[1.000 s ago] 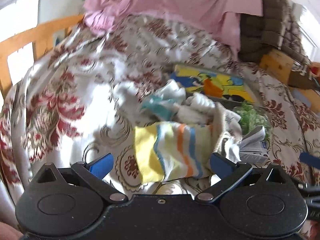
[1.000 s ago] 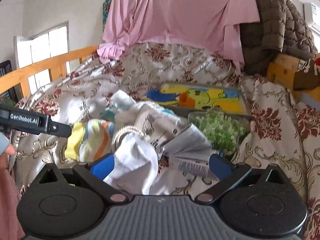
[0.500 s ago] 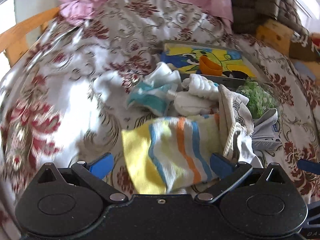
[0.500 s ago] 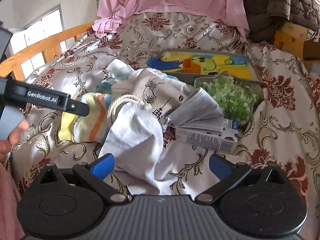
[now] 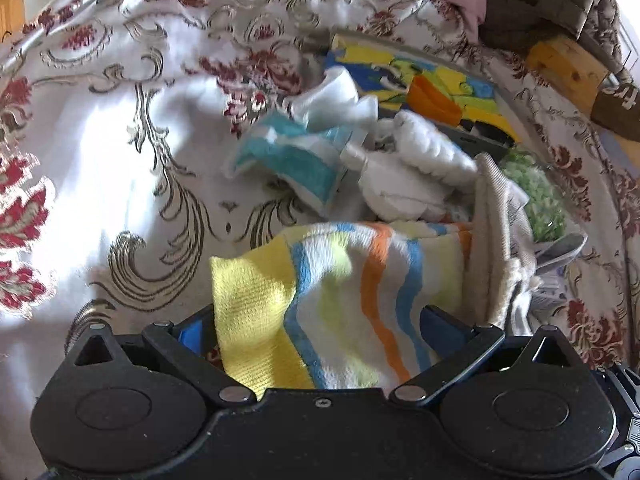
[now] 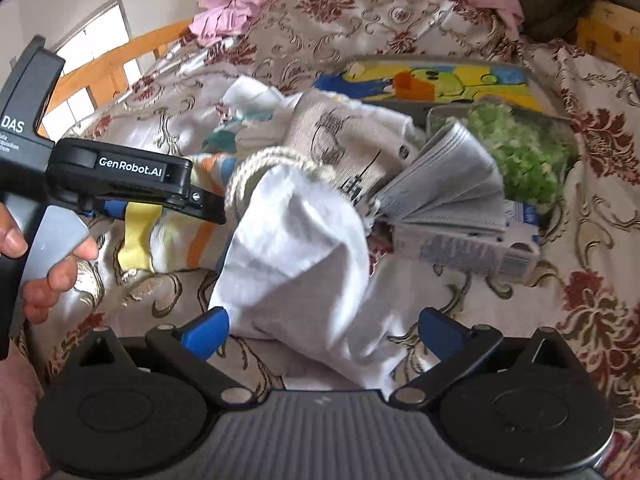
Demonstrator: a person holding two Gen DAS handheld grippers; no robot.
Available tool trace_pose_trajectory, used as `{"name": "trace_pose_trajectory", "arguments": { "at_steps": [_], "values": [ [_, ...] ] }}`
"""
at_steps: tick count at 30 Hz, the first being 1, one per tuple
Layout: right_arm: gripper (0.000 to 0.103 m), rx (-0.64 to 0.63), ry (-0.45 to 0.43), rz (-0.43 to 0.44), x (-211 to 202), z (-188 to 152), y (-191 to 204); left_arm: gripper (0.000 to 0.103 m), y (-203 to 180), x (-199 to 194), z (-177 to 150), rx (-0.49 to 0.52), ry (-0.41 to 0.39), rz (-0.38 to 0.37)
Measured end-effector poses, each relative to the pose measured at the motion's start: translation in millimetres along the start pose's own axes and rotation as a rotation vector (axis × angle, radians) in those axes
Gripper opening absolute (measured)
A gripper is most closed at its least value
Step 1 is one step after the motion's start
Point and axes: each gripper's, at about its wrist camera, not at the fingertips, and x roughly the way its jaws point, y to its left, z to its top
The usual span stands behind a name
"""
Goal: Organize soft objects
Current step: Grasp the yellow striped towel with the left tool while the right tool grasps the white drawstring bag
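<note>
On the bed, over a flowered bedspread point(image 5: 132, 128), a heap of soft things lies waiting to be sorted, and both claws are working at its near edge. Seen from the left wrist, the left claw point(image 5: 316, 332) has its blue-tipped fingers spread wide on either side of a striped sock point(image 5: 344, 292), yellow at the toe with blue and orange bands; the cloth lies between the fingers and partly hides them, but they have not closed on it. Seen from the right wrist, the right claw point(image 6: 322, 330) is likewise spread open, with a white cloth bag point(image 6: 296, 248) between its fingers; the bag's rope drawstring point(image 6: 256, 168) loops up at its mouth. Behind these sit a teal-striped sock point(image 5: 292, 160), a white knitted piece point(image 5: 424, 148), a stack of grey face masks point(image 6: 444, 184) on its box, a clear tub of green bits point(image 6: 524, 148) and a bright picture board point(image 6: 440, 80). The step in hand looks like taking hold: each claw is lined up on its own piece and neither grips yet. Next, the left claw probably needs to squeeze shut on the sock's near end and lift it free of the heap, while the right pinches the bag, perhaps to hold it for filling. Whether the sock is meant for the bag cannot be told from here.
</note>
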Motion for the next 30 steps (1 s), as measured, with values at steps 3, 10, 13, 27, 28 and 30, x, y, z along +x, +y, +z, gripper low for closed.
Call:
{"name": "trace_pose_trajectory", "arguments": {
  "at_steps": [3,10,13,27,28,30],
  "values": [
    [0.097,-0.010,0.009,-0.002,5,-1,3,0.101,-6,4,-3,0.056,0.003,0.013],
    [0.083,-0.038,0.032,-0.005,6,-3,8,0.087,-23,6,-12,0.197,0.002,0.075],
    [0.072,-0.040,0.031,0.002,3,-3,10,0.080,-25,3,-13,0.225,-0.003,0.077],
    [0.019,-0.004,0.025,-0.046,-11,-2,1,0.015,-29,-13,-21,0.202,0.029,-0.048],
    [0.019,0.002,0.021,-0.045,-13,-2,0,0.015,-29,-15,-23,0.195,0.039,-0.065],
    [0.018,0.011,0.012,-0.045,-17,-3,-3,0.014,-31,-21,-26,0.181,0.060,-0.098]
  ]
}}
